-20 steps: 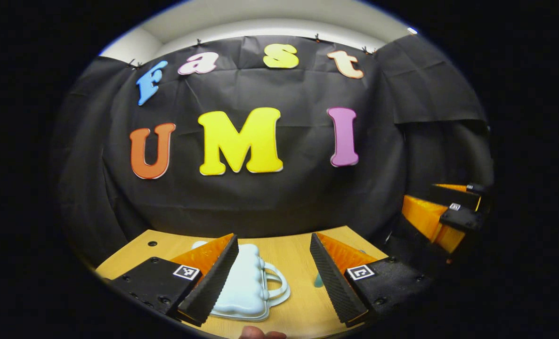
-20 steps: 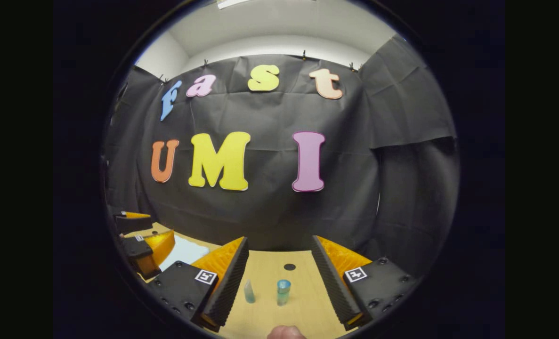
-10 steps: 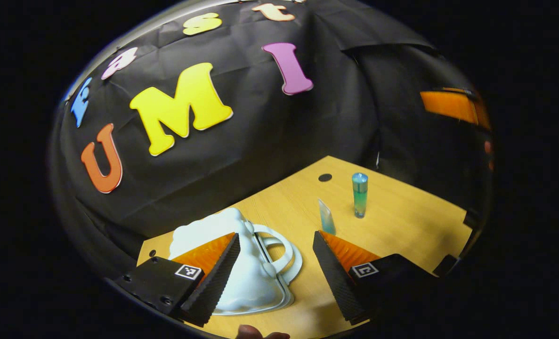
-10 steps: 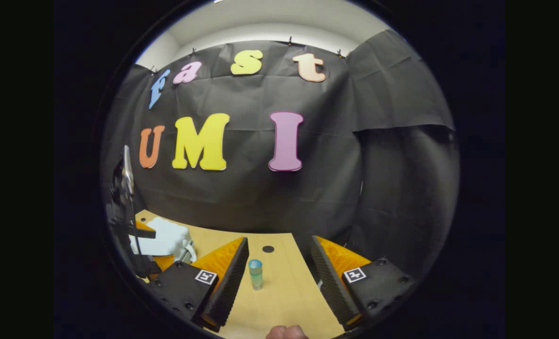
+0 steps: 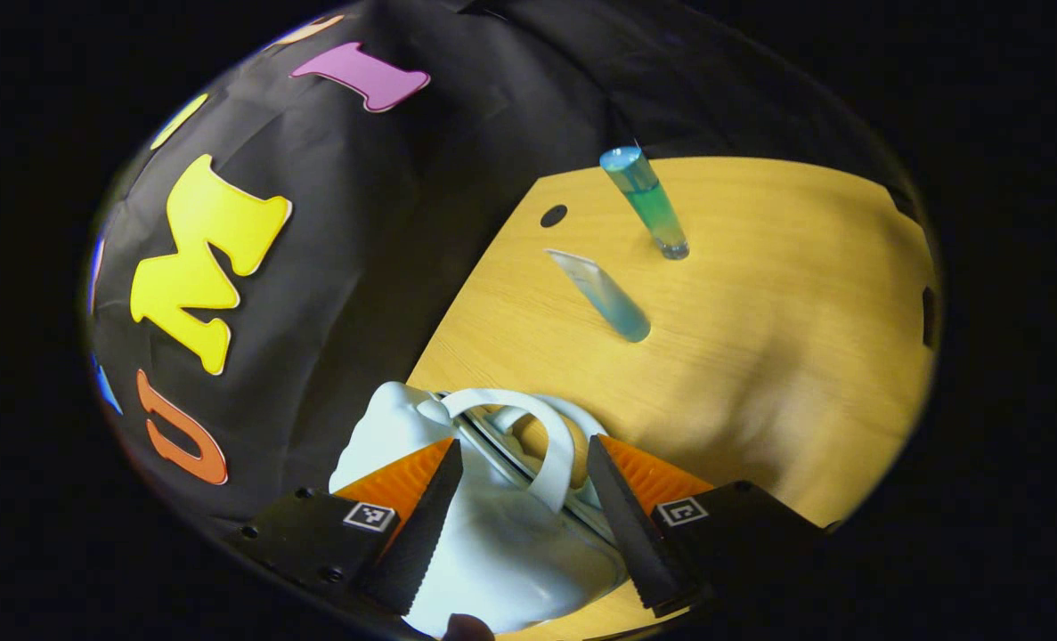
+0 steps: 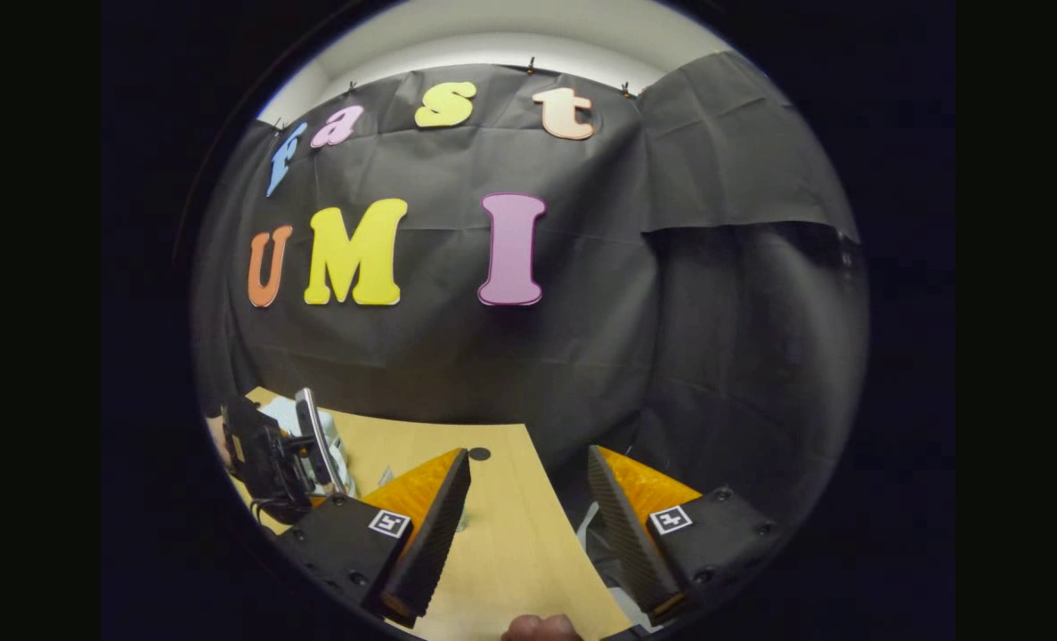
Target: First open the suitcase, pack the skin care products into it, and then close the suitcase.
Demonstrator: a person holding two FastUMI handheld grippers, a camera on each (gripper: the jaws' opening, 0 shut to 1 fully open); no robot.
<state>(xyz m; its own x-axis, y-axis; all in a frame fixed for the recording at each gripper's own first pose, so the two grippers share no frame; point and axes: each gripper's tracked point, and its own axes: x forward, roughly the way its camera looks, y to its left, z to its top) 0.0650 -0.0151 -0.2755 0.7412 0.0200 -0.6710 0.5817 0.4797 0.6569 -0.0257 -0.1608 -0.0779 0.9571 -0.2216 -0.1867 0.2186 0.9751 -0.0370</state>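
A small white cloud-shaped suitcase (image 5: 492, 552) lies shut on the wooden table (image 5: 760, 356), its looped handle (image 5: 541, 436) towards the table's middle. My left gripper (image 5: 524, 467) is open and tilted, its fingers either side of the handle without pressing it. Beyond stand two skin care products: a pale blue tube (image 5: 604, 294) and a green-blue bottle (image 5: 648, 205). My right gripper (image 6: 528, 481) is open over bare table with nothing between its fingers. In the right gripper view the left gripper's body (image 6: 270, 454) shows at far left, with a bit of the suitcase (image 6: 289, 414) behind it.
The black cloth wall (image 6: 528, 356) closes off the back of the table. A small round hole (image 5: 553, 215) is in the tabletop near the wall. Bare wood (image 5: 804, 312) stretches to the right of the products.
The left gripper has rolled and dropped towards the suitcase, now straddling its handle. The right gripper has swung right, so the tube and bottle have left its view.
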